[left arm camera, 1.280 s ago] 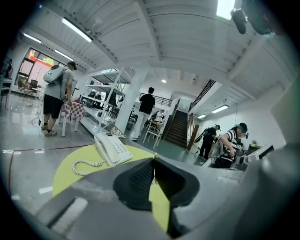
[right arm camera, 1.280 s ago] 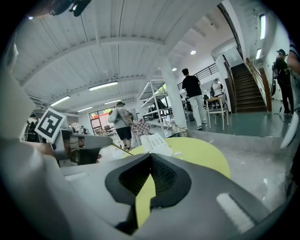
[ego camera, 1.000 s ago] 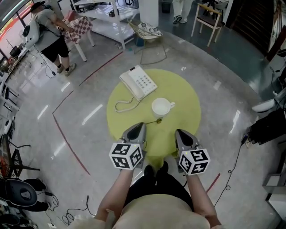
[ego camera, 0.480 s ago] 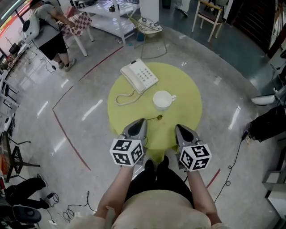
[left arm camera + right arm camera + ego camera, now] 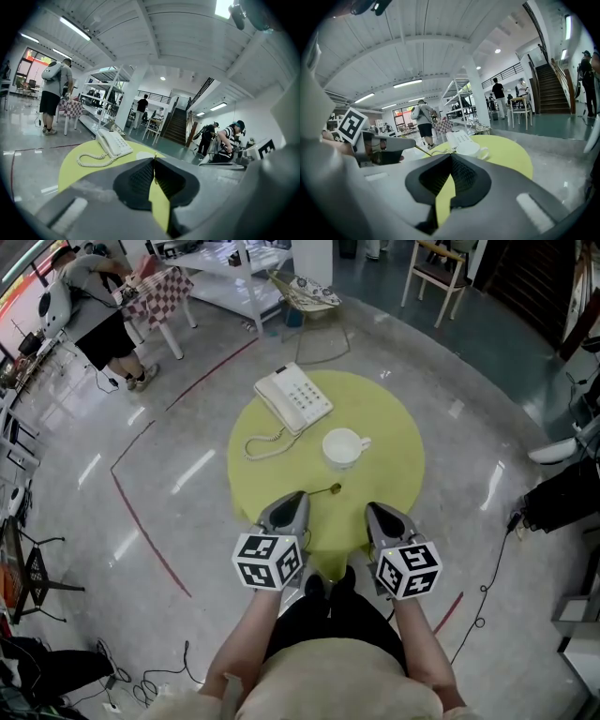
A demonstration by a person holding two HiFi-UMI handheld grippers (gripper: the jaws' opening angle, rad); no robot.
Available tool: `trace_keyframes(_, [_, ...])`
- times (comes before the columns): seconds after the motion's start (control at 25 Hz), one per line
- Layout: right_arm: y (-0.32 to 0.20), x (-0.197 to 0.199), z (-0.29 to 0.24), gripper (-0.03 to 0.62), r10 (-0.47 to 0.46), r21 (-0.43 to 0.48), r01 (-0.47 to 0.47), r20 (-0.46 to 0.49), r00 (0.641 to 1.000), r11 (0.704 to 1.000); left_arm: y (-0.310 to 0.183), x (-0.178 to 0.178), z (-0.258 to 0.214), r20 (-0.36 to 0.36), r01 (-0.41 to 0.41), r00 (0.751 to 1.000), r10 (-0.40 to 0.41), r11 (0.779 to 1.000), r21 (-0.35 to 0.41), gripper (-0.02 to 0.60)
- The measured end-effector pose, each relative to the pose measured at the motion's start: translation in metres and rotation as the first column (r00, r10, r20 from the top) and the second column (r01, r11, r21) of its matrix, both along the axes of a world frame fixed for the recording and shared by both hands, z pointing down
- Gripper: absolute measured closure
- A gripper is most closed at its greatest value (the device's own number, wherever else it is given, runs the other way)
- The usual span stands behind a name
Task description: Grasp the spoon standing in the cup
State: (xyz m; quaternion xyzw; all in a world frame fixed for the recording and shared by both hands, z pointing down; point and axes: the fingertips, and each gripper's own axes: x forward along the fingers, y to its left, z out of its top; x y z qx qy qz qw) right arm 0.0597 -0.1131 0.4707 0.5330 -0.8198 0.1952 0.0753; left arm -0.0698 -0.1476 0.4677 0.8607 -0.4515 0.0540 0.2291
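The white cup [image 5: 343, 447] stands on the round yellow table [image 5: 394, 442] with nothing in it. My left gripper [image 5: 296, 496] hovers over the table's near edge, shut on one end of the thin golden spoon [image 5: 325, 490]. The spoon's bowl points right, toward the cup but short of it. In the left gripper view the spoon [image 5: 155, 157] shows as a sliver between the closed pads. The right gripper view shows the cup [image 5: 469, 149] ahead and the spoon [image 5: 423, 151] sticking out of the left gripper [image 5: 405, 143]. My right gripper [image 5: 372, 509] is beside the left one, shut and holding nothing.
A white desk telephone [image 5: 293, 397] with a coiled cord lies on the table's far left. Beyond the table are a wire chair [image 5: 314, 306] and a checkered table, where a person [image 5: 89, 315] stands. Red tape lines [image 5: 141, 521] cross the floor at left.
The head view has shifted a little; the grippers, spoon and cup keep their places relative to each other. The person at the far left has moved slightly.
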Motion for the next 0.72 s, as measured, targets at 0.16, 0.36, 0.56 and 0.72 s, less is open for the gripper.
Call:
trace_keyframes(0.16, [0.0,0.0,0.001,0.594,0.009,-0.003,-0.009,0.0,1.0,1.0,-0.001,-0.002,0.0,0.008,-0.004,1.0,0.004,1.0,0.004,0.574])
trace_keyframes(0.36, [0.002,-0.004,0.005,0.594,0.017,-0.005,-0.017,-0.009,1.0,1.0,-0.001,-0.01,0.003,0.014,0.006,1.0,-0.006,1.0,0.007,0.574])
trace_keyframes(0.56, [0.001,0.0,0.004,0.594,0.026,-0.007,-0.026,-0.008,1.0,1.0,-0.001,-0.01,0.002,0.012,0.012,1.0,-0.012,1.0,0.006,0.574])
trace_keyframes(0.72, [-0.004,0.0,0.003,0.594,0.033,0.0,-0.033,-0.003,0.999,0.999,-0.006,-0.013,0.0,0.004,0.025,1.0,-0.025,1.0,0.012,0.574])
